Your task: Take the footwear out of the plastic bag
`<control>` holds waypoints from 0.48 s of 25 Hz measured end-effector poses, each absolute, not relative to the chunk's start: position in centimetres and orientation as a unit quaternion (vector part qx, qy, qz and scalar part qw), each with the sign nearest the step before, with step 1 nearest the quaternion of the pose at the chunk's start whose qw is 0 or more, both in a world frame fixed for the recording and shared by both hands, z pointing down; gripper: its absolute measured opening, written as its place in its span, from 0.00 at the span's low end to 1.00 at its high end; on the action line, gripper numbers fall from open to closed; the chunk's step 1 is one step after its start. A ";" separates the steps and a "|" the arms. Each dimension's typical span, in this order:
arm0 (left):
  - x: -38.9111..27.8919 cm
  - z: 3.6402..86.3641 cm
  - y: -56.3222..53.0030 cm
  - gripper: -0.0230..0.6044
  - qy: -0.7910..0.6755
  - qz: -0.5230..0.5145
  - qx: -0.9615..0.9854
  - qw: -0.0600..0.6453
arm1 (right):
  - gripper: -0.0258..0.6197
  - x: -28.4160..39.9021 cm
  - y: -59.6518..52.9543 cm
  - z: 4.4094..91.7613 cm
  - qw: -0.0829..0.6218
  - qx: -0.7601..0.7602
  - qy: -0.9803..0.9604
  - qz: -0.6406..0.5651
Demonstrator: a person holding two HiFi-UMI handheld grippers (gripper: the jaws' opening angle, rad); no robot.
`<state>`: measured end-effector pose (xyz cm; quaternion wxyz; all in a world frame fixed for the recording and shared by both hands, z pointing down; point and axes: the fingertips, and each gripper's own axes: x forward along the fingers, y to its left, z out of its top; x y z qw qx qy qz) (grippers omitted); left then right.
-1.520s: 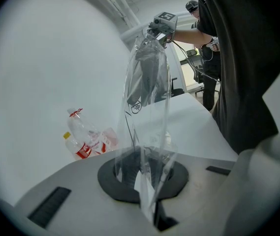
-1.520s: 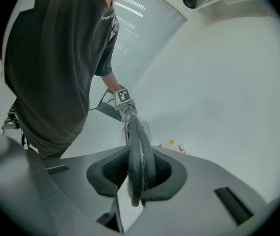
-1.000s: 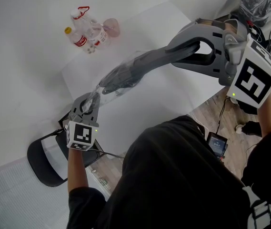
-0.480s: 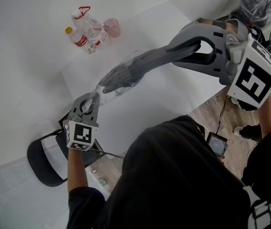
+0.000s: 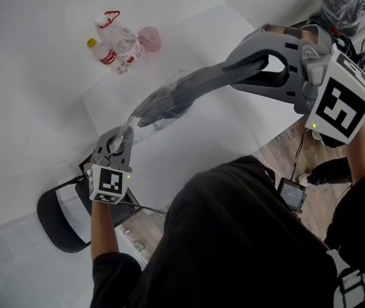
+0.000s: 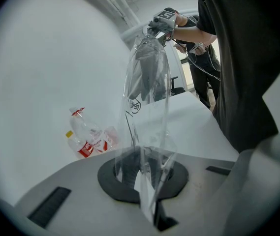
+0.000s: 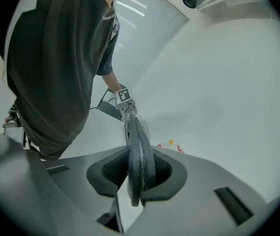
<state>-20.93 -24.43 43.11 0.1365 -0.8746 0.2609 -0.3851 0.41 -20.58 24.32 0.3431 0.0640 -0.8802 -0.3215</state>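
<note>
Free to pass over bare table (image 5: 233, 130) right of centre. Barred diagonally mid-frame by taut plastic bag (image 5: 137, 120); crowded upper left by bottles (image 5: 115, 47); chair (image 5: 57, 217) lower left.

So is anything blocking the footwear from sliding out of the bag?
Nothing visible does. The right gripper is shut on one end of the footwear, the left gripper pinches the plastic bag at the opposite end, both held above the table; only the bag's own film surrounds the footwear.

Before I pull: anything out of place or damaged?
Only the bottles, lying toppled on the white surface beyond the table. The plastic bag is stretched between the left gripper and the footwear held by the right gripper.
</note>
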 end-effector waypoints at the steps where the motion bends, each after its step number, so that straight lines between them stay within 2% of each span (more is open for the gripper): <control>1: -21.0 43.2 -24.5 0.08 0.261 -0.385 -0.875 0.136 | 0.16 0.4 -20.6 24.4 0.344 0.064 -0.880 -0.322; 12: -21.7 43.9 -24.8 0.08 0.265 -0.384 -0.874 0.137 | 0.16 0.5 -20.6 24.4 0.345 0.070 -0.878 -0.325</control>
